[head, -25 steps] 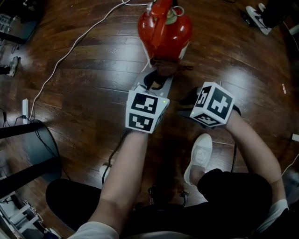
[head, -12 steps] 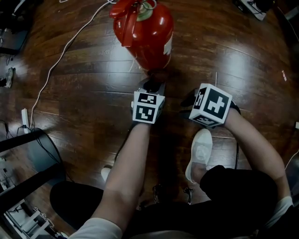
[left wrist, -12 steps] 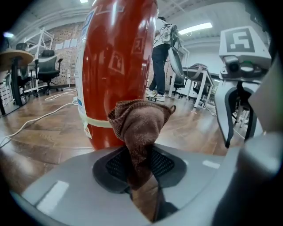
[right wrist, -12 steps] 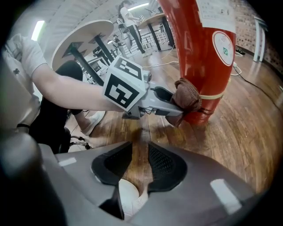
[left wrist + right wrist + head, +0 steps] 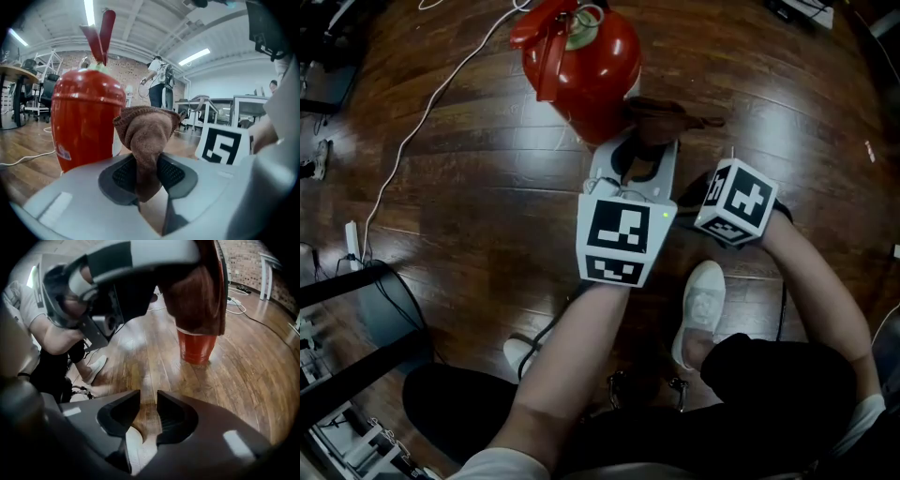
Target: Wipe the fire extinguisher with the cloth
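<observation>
Cloth at the extinguisher's right flank

The red fire extinguisher [image 5: 581, 70] stands upright on the wood floor [image 5: 469, 187]. The left gripper [image 5: 147, 171] pinches the brown cloth [image 5: 147, 129] just beside it. Press the bunched top flat before stroking. The right gripper [image 5: 146, 404] is empty, its jaws narrowly apart.

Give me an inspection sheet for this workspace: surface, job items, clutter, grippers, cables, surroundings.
Surface: dark glossy wooden floor.
Job's things: red fire extinguisher upright; brown cloth beside it, contact unclear.
Clutter: small object at left edge, too small to tell.
Grippers: left gripper jaws shut on the cloth; right gripper jaws slightly apart, empty.
Cables: white cable trailing across the floor.
Surroundings: black frame lower left; person's white shoe.
</observation>
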`<state>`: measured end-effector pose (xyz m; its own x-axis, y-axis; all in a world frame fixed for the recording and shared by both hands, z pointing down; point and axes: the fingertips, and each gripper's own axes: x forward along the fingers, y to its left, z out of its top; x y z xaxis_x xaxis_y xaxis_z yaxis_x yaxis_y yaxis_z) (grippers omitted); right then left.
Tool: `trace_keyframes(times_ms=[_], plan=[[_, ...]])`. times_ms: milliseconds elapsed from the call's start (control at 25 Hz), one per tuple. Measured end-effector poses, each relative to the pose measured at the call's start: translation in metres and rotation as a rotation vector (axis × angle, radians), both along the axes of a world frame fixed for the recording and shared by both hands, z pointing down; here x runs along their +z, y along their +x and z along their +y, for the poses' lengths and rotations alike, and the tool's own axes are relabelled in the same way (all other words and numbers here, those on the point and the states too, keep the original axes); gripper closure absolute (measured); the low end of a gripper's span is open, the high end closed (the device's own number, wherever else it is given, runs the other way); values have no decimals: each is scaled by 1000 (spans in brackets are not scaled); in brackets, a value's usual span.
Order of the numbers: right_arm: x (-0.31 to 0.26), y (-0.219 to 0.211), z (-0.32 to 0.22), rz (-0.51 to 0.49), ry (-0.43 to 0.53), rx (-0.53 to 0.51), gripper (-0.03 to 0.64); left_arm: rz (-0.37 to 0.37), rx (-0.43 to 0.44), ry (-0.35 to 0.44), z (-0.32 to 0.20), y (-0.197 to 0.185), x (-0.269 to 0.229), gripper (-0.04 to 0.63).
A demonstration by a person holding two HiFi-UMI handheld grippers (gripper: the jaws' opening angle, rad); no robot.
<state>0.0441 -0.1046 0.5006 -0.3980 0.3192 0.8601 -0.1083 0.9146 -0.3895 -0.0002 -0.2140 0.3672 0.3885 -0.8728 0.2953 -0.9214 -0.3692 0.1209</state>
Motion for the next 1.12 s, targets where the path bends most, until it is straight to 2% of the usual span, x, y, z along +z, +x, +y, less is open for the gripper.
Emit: trace_keyframes(times_ms=[160, 360, 640, 920, 1000, 1120], plan=[[0, 4, -2, 1, -8, 11, 500, 6, -40, 28, -15, -2, -10, 497], [4, 9, 1, 6, -23, 17, 502, -20, -67, -32, -27, -6, 29, 497], [13, 26, 1, 23, -48, 35, 502, 1, -105, -222, -21, -13, 123, 497], [23, 39, -4, 35, -63, 52, 502, -2, -114, -401, -7, -14, 195, 497], [24, 41, -6, 32, -67, 59, 502, -11, -113, -408, -6, -13, 197, 497], [25, 45, -6, 29, -75, 63, 502, -15, -100, -329, -13, -2, 164, 497]])
